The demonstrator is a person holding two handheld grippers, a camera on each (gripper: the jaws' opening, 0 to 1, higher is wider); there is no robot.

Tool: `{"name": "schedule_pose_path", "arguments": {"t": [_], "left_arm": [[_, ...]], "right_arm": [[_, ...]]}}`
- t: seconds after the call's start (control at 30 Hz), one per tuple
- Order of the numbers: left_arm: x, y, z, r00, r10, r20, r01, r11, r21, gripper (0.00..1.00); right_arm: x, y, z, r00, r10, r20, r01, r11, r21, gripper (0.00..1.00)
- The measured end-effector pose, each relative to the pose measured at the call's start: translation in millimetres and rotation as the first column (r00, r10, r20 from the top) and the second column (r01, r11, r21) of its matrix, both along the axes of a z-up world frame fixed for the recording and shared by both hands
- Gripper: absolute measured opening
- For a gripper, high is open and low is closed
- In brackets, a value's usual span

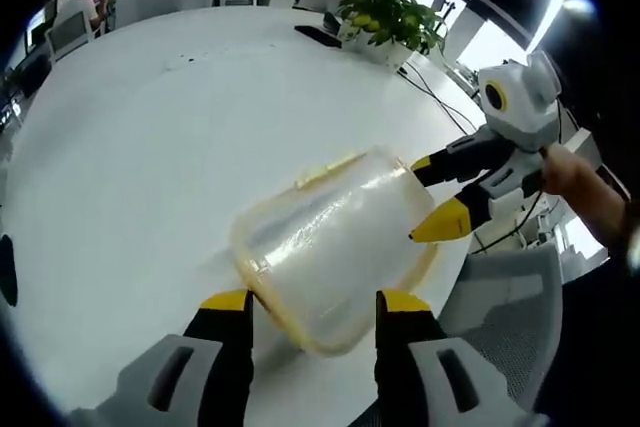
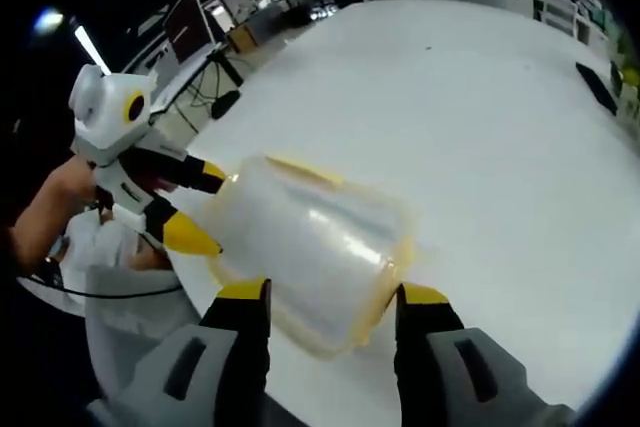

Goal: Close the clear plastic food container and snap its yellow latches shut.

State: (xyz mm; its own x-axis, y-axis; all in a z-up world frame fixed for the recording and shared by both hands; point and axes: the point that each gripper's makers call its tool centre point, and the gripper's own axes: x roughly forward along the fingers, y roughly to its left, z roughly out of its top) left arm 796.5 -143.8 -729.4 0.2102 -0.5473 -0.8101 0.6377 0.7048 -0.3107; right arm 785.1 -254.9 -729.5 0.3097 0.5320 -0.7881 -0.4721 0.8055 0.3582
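Container [image 1: 335,247] of clear plastic with yellow rim lies on the white bench [image 1: 130,167] between both tongs, left [image 1: 314,304] at six o'clock, right [image 2: 330,297] opposite, both open. Probably light, slippery, flexible; press at the yellow latches.

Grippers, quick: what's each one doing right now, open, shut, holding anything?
Left gripper: open, jaws straddling one end of the clear container, not clamped.
Right gripper: open, jaws spread at the container's opposite end, holding nothing.

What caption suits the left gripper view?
Two open grippers, left and right, flank a clear food container on a white table.
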Motion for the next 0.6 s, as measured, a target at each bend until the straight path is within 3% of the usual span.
{"name": "schedule_pose_path", "arguments": {"t": [0.6], "left_arm": [[-24.3, 17.2, -0.1, 1.0, 0.02, -0.016, -0.02, 1.0, -0.015, 0.43]], "right_arm": [[-23.1, 14.5, -1.7, 1.0, 0.008, -0.011, -0.008, 1.0, 0.01, 0.47]]}}
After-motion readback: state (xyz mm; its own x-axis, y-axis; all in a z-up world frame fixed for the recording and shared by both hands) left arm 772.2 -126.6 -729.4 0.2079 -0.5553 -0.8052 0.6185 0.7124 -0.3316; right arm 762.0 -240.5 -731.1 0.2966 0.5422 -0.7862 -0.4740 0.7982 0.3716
